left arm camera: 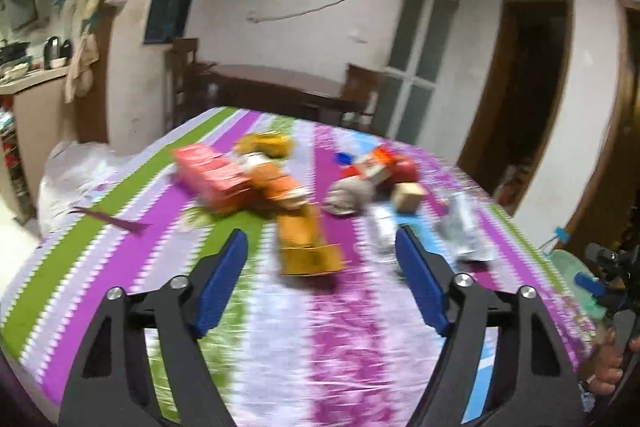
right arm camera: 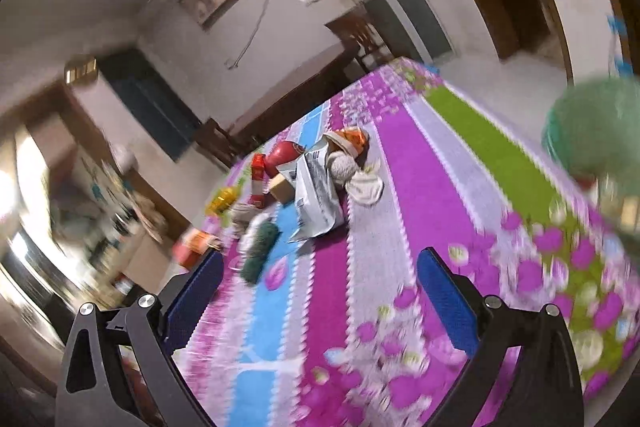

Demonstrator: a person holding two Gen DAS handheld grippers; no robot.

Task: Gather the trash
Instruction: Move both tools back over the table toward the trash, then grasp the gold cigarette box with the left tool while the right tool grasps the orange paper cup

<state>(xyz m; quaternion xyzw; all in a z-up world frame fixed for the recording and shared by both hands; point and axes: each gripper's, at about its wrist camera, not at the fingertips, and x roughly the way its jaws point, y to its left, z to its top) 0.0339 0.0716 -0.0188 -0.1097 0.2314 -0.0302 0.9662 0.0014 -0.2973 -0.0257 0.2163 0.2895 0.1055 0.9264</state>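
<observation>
The left gripper (left arm camera: 322, 253) points forward and somewhat downward, its two blue-padded fingers (left arm camera: 222, 281) spread apart with nothing between them and its black linkage arms splayed wide at the bottom of its own view. The right gripper (right arm camera: 320, 275) is rolled to one side, so that its view stands tilted, and its blue fingers (right arm camera: 446, 301) are likewise parted and empty. At the right edge of the left wrist view, a hand (left arm camera: 610, 367) grips the dark handle of the other gripper.

Dim indoor light, glare top-left in right view, heavy motion blur, fisheye-bent edges.
</observation>
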